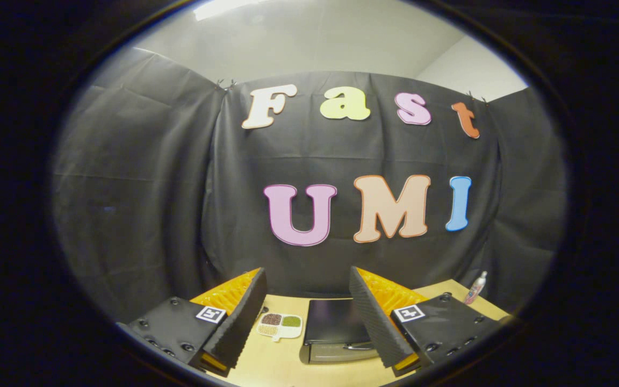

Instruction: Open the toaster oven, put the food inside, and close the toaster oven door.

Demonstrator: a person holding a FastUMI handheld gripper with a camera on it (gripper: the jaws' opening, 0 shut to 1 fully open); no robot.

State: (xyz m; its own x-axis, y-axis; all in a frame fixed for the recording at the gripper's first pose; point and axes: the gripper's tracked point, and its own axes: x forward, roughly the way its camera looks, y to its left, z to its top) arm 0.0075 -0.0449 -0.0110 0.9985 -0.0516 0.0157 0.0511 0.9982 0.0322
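Gripper (307, 317) held high above the bench (282, 365), fingers spread wide, nothing between them. We're looking down and fwd over the setup.

Toaster oven (336, 329) sits on the bench just ahead of the fingers, closer to the right finger, which covers its right side. Door looks closed; handle (357, 346) shows as a pale bar along the front face, partly hidden by that finger. Food plate (280, 325) (divided, w/ dark, green and tan portions) lies beside the oven's left side, apart from it, nearer the left finger. Small bottle (475, 287) stands near the bench's far right corner, well clear.

Our read: nothing started, door first.

Risks from here:
- Handle half hidden, so approach could land on the oven top or door glass, not the bar.
- Pulling the door w/o the oven braced: whole unit may slide toward the front edge.
- Plate sits close to the oven; a wide-open finger coming down for the handle could clip it and spill the food.
- Plate is flat, low rim; a pinch may slip or tilt it.
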